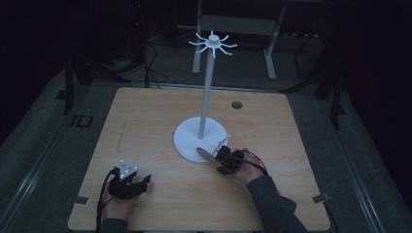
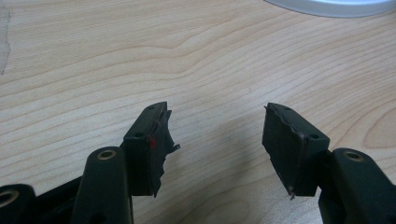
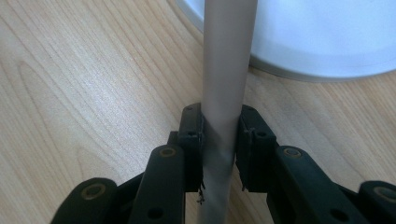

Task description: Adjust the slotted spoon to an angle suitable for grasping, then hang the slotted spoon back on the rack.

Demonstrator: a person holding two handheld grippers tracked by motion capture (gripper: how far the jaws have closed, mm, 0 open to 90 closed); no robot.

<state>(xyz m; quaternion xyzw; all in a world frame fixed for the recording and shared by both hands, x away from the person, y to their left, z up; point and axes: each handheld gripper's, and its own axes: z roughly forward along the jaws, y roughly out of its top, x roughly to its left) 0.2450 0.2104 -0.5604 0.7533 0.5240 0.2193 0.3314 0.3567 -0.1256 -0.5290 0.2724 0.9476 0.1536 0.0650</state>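
A white stand rises from a round base at the table's middle, with a thin pole and a ring of hooks on top. My right gripper is at the base's front right edge, shut on a grey-brown rod that points left over the rim. In the right gripper view the rod runs straight up between the jaws of the right gripper, across the white base. My left gripper rests open near the front left. Nothing but bare wood lies between the fingers of the left gripper.
The wooden table has a small dark hole behind the stand and tape marks at its front corners. A thin white piece sticks up by the base's right edge. Grey floor and another table's legs lie beyond.
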